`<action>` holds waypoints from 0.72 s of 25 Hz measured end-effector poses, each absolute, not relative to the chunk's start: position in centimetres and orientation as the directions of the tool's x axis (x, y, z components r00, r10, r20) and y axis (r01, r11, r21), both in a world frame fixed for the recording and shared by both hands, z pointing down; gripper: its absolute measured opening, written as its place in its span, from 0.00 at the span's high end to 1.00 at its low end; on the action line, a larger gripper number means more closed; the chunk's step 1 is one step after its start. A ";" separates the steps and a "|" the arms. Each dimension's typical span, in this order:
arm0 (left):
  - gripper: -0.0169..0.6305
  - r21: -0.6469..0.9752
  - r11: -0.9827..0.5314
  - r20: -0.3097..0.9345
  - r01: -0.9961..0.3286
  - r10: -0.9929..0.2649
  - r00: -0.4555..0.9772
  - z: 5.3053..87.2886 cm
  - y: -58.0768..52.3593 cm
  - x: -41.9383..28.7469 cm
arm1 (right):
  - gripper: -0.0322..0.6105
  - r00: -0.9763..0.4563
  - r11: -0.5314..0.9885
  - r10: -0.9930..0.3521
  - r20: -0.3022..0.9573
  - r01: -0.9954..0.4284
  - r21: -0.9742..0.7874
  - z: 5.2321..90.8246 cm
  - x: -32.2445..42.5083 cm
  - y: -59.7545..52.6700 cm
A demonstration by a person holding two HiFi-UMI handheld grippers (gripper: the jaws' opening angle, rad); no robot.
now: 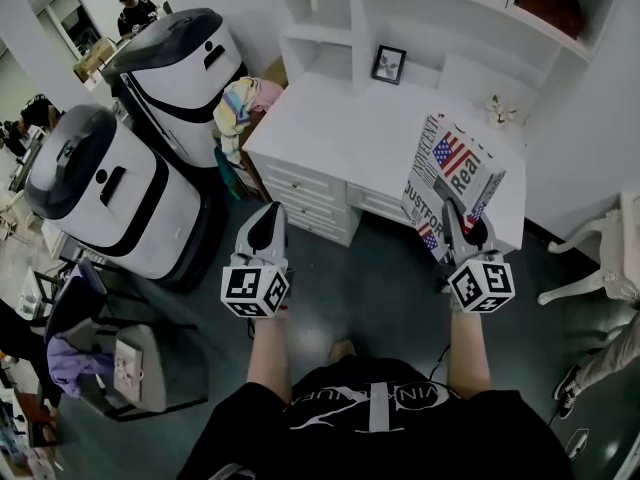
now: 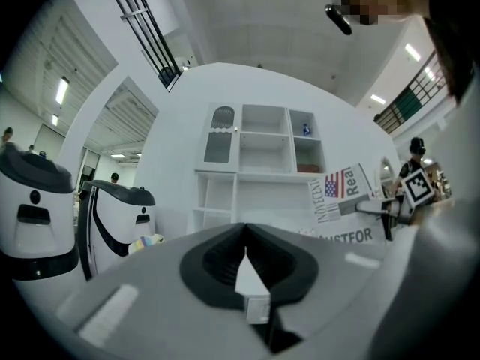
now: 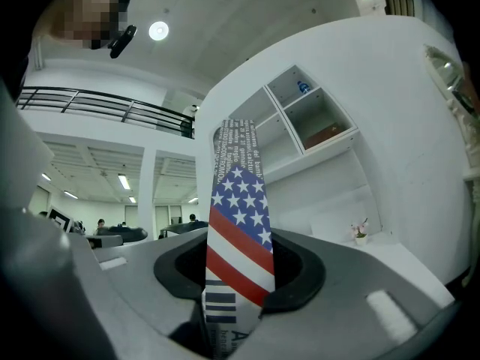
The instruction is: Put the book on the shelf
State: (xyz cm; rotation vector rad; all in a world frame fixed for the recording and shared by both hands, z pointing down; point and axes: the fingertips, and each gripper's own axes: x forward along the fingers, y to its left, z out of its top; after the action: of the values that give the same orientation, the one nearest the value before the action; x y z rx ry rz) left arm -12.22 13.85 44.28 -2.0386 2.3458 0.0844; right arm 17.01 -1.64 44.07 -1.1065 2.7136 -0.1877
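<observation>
From the head view, we stand on a dark floor in an open workroom, facing a white desk (image 1: 350, 138) with a shelf unit (image 1: 330, 28) rising from its back edge. Two white machines (image 1: 110, 193) stand to the left and a chair (image 1: 610, 258) to the right. On the desk are a picture frame (image 1: 388, 64) and a small flower pot (image 1: 497, 111). The right gripper (image 1: 461, 220) carries the book (image 1: 452, 173) upright above the desk's front right corner, well short of the shelves. The left gripper (image 1: 267, 216) hangs beside it with nothing in it.

In the left gripper view, its jaws meet at the tips with nothing between them. The open compartments lie straight ahead, and the book shows off to the right.

In the right gripper view, the jaws clamp the book's lower part on both faces, so the flag cover stands tall between them. The compartments sit up and to the right.

The step in hand looks like the carry to the shelf. To do it well, we would keep the book upright and the clamp firm, pass it high over the frame and pot, line its thin edge up with a compartment tall enough, and let go only once its bottom rests on the board. The free gripper could steady it against tipping.
</observation>
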 end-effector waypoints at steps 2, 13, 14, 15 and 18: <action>0.97 0.014 0.124 -0.062 -0.992 -0.990 -0.124 44.6 13.2 -12.7 | 0.70 -0.688 0.702 -0.711 -0.145 -0.684 -0.198 44.4 16.6 -1.8; 0.97 0.058 0.034 -0.047 -0.998 -0.998 -0.036 44.7 7.6 -17.1 | 0.70 -0.657 0.661 -0.748 -0.097 -0.723 -0.200 44.0 12.4 -4.4; 0.97 0.058 0.025 -0.047 -0.998 -0.999 -0.028 44.7 7.0 -17.1 | 0.70 -0.653 0.658 -0.751 -0.096 -0.727 -0.198 44.0 12.3 -4.7; 0.97 0.059 0.019 -0.046 -0.998 -0.999 -0.021 44.8 6.0 -17.4 | 0.70 -0.652 0.656 -0.753 -0.095 -0.729 -0.195 44.1 11.9 -5.4; 0.97 0.061 0.004 -0.045 -0.998 -0.999 -0.006 45.0 2.7 -19.0 | 0.70 -0.649 0.655 -0.754 -0.101 -0.731 -0.193 44.3 10.0 -8.2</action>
State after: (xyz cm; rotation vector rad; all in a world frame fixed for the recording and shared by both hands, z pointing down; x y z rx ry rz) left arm -18.97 2.73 45.01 -2.2219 2.2329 0.1184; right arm 10.02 -8.25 44.27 -1.2216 2.6980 -0.2014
